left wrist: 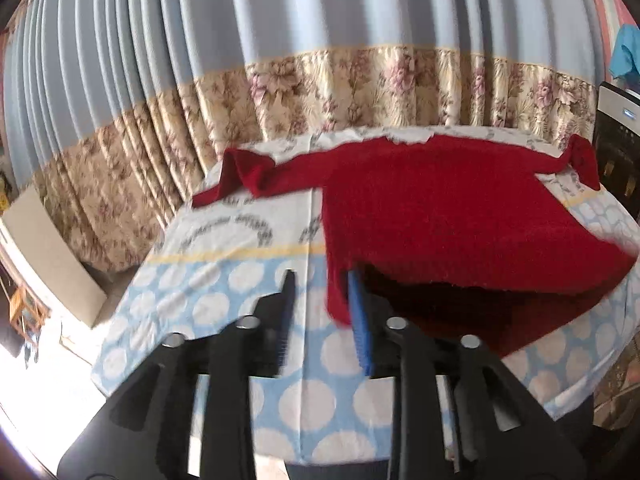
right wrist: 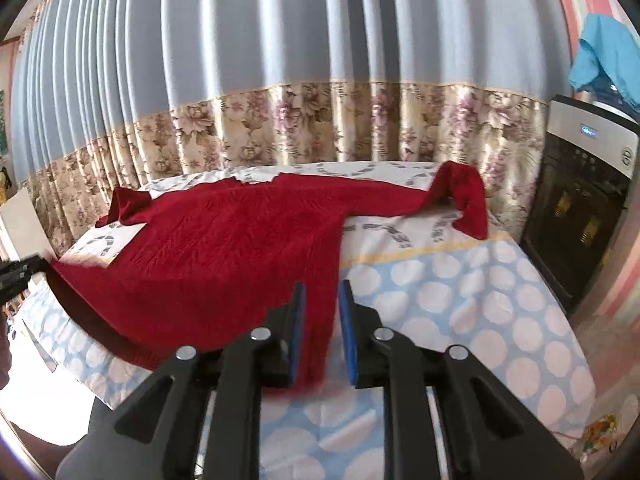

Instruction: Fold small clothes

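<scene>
A red knitted sweater (left wrist: 440, 208) (right wrist: 224, 248) lies spread on a table, sleeves out to both sides. Its near hem is raised off the cloth, with shadow under it. My left gripper (left wrist: 322, 292) is at the hem's left corner. Its jaws stand apart, and the red corner hangs against the right blue pad (left wrist: 360, 320) only. At the hem's right corner is my right gripper (right wrist: 322, 300), jaws slightly apart. A strip of red fabric runs down between them and leans on the left pad (right wrist: 298, 320). The left gripper (right wrist: 18, 276) also shows at the right wrist view's left edge.
The table wears a blue cloth with white dots (left wrist: 224, 292) (right wrist: 460, 300). Blue and floral curtains (left wrist: 320, 80) hang close behind. A black and white dispenser (right wrist: 580, 208) stands to the right, a blue garment (right wrist: 604, 52) above it. A pale board (left wrist: 44, 248) leans at the left.
</scene>
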The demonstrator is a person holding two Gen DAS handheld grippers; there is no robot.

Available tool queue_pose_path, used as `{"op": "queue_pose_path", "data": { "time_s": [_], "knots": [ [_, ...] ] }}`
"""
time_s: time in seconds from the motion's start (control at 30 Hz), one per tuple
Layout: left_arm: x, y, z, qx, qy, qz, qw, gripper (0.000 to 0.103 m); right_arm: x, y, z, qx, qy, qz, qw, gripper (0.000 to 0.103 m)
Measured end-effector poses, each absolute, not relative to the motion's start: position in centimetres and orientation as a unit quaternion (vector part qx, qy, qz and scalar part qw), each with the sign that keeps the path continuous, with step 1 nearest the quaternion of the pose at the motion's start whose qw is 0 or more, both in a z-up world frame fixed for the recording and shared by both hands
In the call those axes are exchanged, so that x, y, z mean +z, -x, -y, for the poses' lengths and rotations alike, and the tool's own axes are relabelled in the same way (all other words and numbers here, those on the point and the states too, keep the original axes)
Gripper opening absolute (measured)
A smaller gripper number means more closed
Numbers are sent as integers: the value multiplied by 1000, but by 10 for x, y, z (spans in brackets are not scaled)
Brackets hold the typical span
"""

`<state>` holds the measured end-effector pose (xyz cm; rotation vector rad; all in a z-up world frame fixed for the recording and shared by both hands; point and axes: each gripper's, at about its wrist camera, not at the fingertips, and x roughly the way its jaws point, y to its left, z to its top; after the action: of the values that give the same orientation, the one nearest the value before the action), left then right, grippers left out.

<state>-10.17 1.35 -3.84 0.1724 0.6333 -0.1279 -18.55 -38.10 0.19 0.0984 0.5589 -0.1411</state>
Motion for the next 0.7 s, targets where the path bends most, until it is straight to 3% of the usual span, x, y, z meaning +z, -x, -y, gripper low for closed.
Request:
{"op": "queue_pose_path", "data": {
  "time_s": [0.07,0.13,0.23,0.3,0.37,0.7],
  "knots": [
    [-42,105,-20,-56,-74,-316,944,53,6,190,385,-80,-46,-270,959,31],
    [-41,104,-23,-47,-72,-312,946,65,6,186,390,-88,-45,-270,958,31],
    [-38,93,-23,-45,-62,-305,949,80,7,175,397,-87,-52,-271,957,41],
    [-36,79,-24,-44,-50,-304,950,82,10,160,402,-85,-52,-268,958,46],
    [-35,60,-24,-42,-44,-307,950,84,12,140,411,-90,-43,-263,960,59],
    [-33,-33,-19,-23,-31,-317,948,92,-14,12,525,-170,-79,-315,930,60]
  ]
}}
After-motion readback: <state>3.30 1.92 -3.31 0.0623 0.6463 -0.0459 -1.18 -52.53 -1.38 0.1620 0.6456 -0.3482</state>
